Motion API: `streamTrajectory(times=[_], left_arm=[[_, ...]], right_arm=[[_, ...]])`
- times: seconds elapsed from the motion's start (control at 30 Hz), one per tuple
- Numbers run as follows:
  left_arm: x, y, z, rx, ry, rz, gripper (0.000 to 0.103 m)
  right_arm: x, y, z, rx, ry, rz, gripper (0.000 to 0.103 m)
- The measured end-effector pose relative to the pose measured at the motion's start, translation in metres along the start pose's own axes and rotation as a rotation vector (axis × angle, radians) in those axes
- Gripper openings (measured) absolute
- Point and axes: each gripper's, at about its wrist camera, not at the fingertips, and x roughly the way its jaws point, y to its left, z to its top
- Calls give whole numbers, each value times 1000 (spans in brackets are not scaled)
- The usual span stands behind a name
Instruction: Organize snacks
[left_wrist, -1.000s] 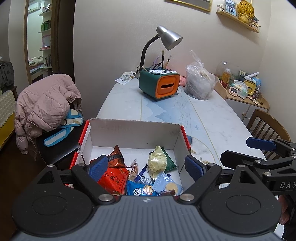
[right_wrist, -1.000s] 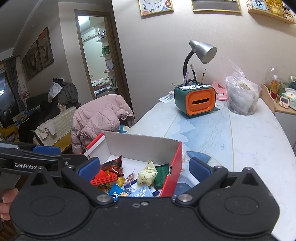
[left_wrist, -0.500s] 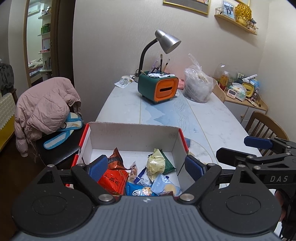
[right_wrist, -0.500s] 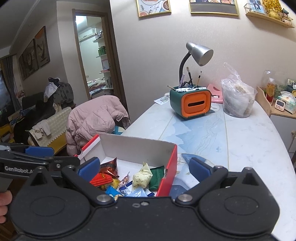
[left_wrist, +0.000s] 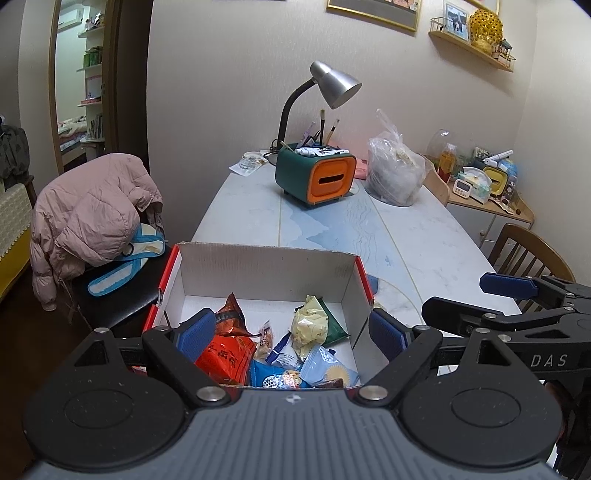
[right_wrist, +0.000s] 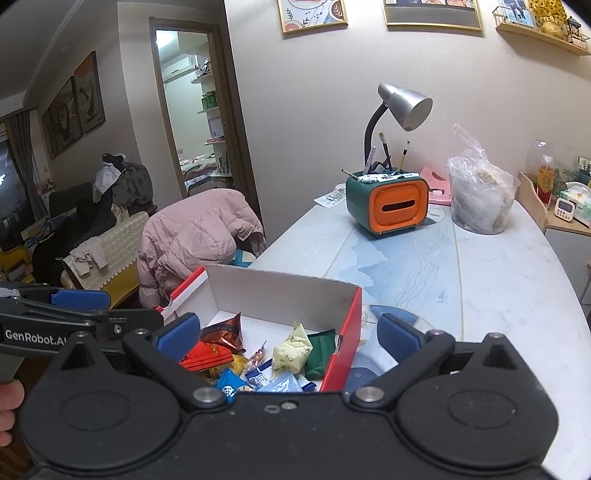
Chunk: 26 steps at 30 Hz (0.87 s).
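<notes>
Hovering over the near end of the white marble table (left_wrist: 413, 236), I hold the left gripper (left_wrist: 293, 328) wide open and empty above the red-sided cardboard box (left_wrist: 266, 266). Inside it lies a heap of wrapped snacks: an orange foil packet (left_wrist: 225, 356), a pale yellow pouch (left_wrist: 308, 326), a dark green sachet (left_wrist: 332, 325) and blue wrappers (left_wrist: 275, 376). I keep the right gripper (right_wrist: 290, 334) equally spread, holding nothing, straddling the box's right wall (right_wrist: 343, 339); a green-and-orange desk organiser (right_wrist: 388, 203) stands far off.

Snacks (left_wrist: 295, 332) in box (left_wrist: 266, 266) on table (left_wrist: 424, 251), organizer (left_wrist: 314, 177) behind.
</notes>
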Motion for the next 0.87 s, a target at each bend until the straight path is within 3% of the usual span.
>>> streamTrajectory(times=[0.87], left_arm=[[3,-3,-10,-28,56,12,90]], right_arm=[[0,0,-9,14,36,43,103]])
